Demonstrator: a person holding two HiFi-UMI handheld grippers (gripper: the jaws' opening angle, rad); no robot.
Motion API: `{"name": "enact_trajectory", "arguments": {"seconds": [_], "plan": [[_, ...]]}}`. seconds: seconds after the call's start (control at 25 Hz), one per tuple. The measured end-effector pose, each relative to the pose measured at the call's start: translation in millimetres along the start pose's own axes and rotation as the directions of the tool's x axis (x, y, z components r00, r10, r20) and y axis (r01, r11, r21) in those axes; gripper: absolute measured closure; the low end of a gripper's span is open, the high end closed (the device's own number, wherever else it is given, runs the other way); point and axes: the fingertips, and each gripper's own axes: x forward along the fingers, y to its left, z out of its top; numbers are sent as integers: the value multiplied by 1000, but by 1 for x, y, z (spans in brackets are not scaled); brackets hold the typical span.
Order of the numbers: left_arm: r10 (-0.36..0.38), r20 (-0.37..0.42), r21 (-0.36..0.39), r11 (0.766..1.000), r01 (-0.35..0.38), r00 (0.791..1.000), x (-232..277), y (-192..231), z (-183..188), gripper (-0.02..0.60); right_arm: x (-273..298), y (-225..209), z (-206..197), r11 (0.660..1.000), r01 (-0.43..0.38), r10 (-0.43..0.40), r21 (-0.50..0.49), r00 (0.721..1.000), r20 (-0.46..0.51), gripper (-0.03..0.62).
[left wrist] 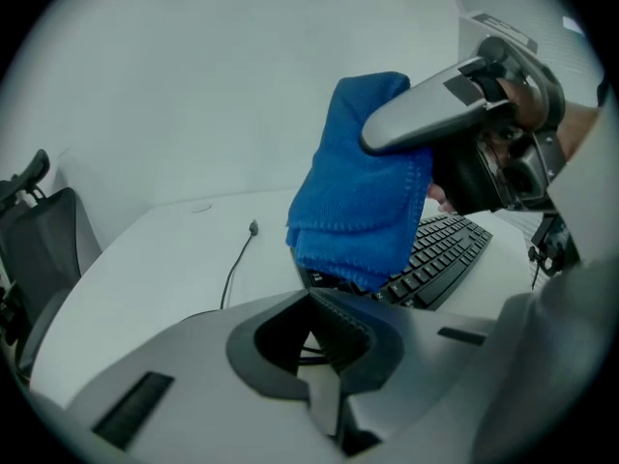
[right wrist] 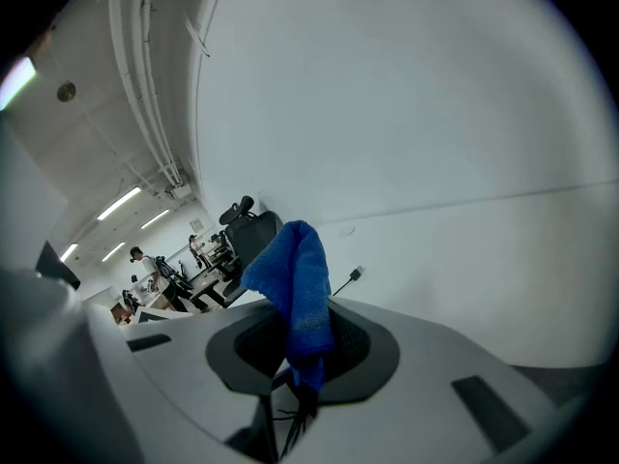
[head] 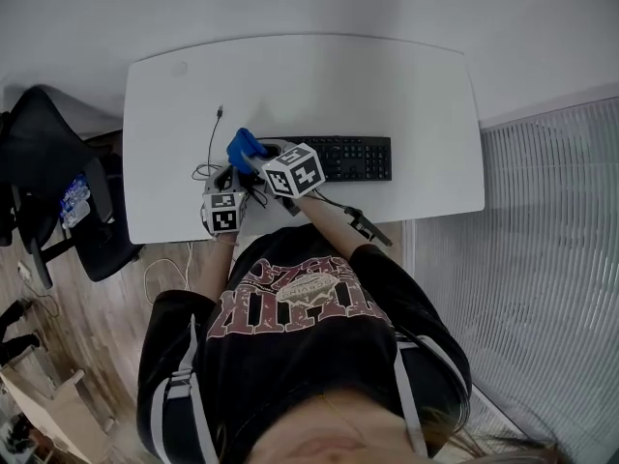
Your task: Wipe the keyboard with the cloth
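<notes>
Head view, left to right: a black chair (head: 48,177) is seen beside a white desk (head: 406,85), on whose left half a thin cable (head: 213,138) is laid. The left gripper (head: 226,178) is held over the desk's near edge, close to the cable's coil. In the left gripper view its jaws are shown pressed together, with nothing between them. Just right of it, a blue cloth (head: 244,148) is pinched by the right gripper (head: 261,159) and held at the left end of the black keyboard (head: 348,158). The keyboard lies flat on the desk and stretches away to the right. In the left gripper view the cloth is seen hanging in a bunched fold over the keyboard's end keys; whether they are touched cannot be told. In the right gripper view the cloth is shown clamped between the jaws, its free fold standing up past them, with the chair and the cable's plug behind it.
</notes>
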Motion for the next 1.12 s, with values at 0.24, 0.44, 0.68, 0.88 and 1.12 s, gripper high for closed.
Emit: {"name": "enact_trajectory", "arguments": {"seconds": [0.24, 0.44, 0.68, 0.88, 1.12], "plan": [[-8, 18, -3, 1000, 8, 1000, 0, -2, 0, 548, 16, -1, -30, 1000, 10, -12, -21, 996, -83, 530], [-7, 14, 1, 1000, 7, 1000, 0, -1, 0, 548, 26, -6, -52, 984, 64, -90, -167, 984, -157, 530], [-5, 12, 4, 1000, 5, 1000, 1, -1, -1, 549, 27, -14, -67, 951, 93, -154, -294, 969, -193, 530], [9, 6, 11, 1000, -9, 1000, -1, 1, 0, 548, 22, -19, -66, 942, 110, -181, -318, 962, -205, 530], [13, -3, 13, 1000, -13, 1000, -1, 0, 0, 548, 15, -27, -67, 941, 121, -193, -317, 959, -207, 530]]}}
